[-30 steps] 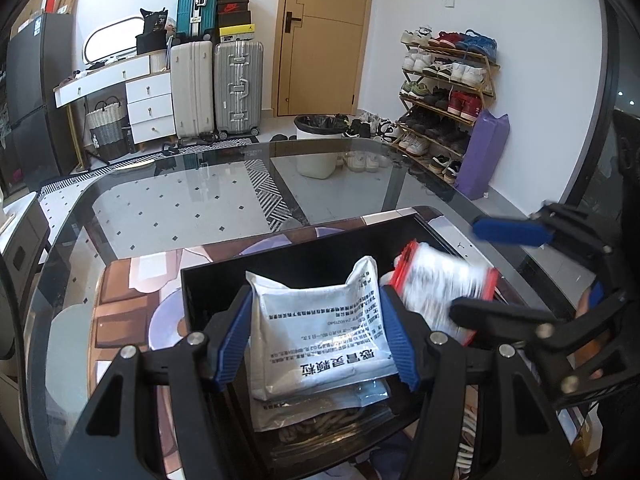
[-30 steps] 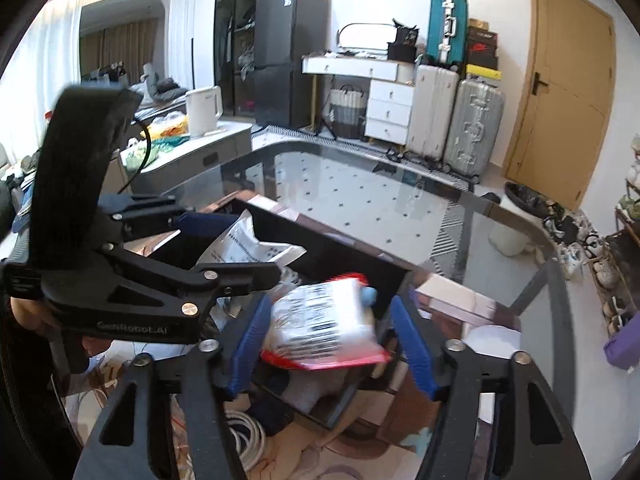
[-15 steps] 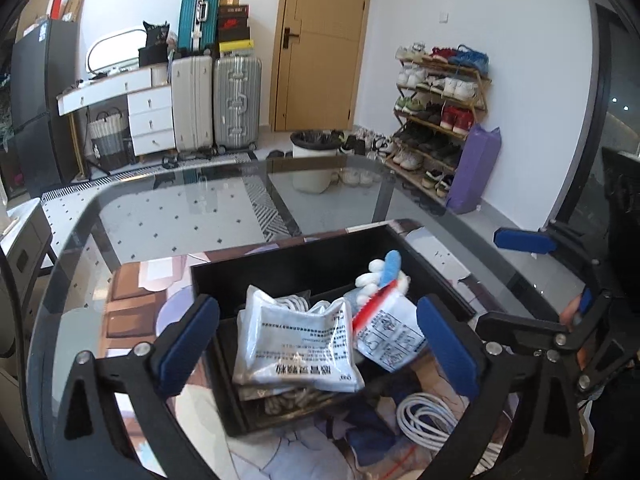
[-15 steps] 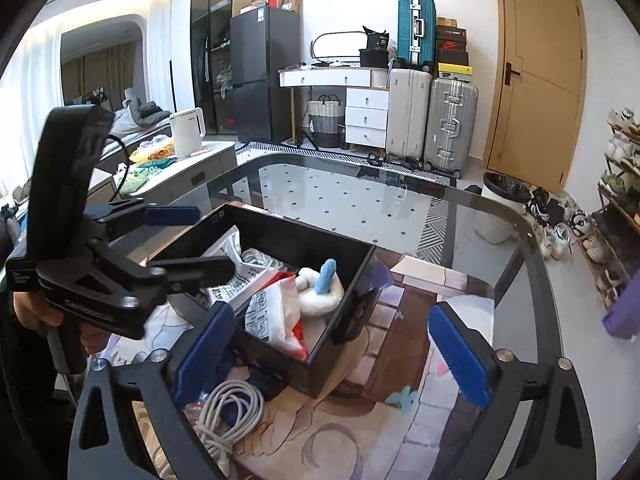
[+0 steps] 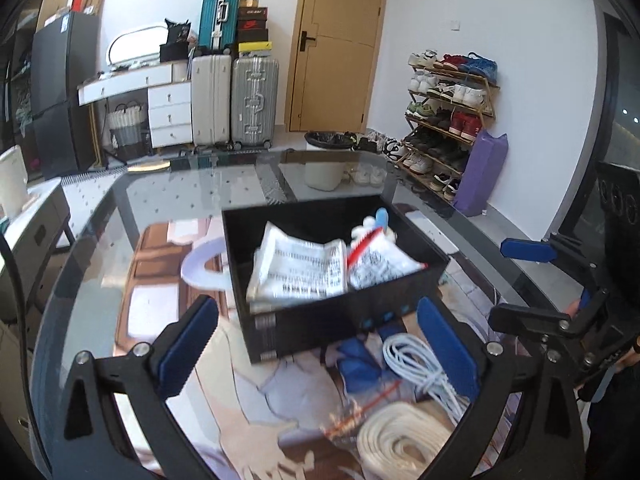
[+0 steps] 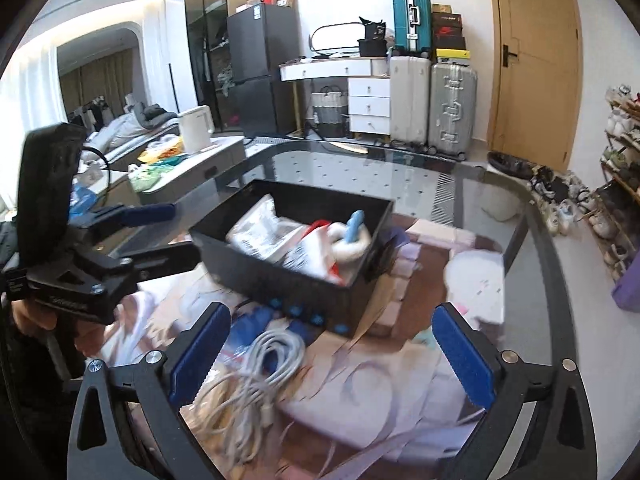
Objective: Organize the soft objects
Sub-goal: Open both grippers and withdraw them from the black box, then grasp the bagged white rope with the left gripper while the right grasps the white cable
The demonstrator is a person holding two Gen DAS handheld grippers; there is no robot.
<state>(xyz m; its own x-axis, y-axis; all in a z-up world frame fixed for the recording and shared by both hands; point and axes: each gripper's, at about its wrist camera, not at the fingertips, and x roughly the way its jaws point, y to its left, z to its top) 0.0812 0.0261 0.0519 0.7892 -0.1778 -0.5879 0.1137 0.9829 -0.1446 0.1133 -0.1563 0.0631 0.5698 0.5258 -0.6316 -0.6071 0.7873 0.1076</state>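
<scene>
Both tongs are spread wide and hold nothing. The left tongs (image 5: 316, 344) and right tongs (image 6: 332, 348) hover level over the surface (image 6: 400, 168), aimed at the black bin (image 5: 340, 320) at twelve o'clock, where the white pouches (image 5: 300, 268) lie. For the next pick, I'd drop low over the cable coil (image 6: 256, 364) at six o'clock and pinch its bundled middle.

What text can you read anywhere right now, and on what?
No text reads cleanly in either view.
White pouch in the black bin: printed lines, blurred.
Red-edged pouch: black print, blurred.
Left gripper body: embossed lettering, too small.
Shoe boxes: logos only, no legible words.
</scene>
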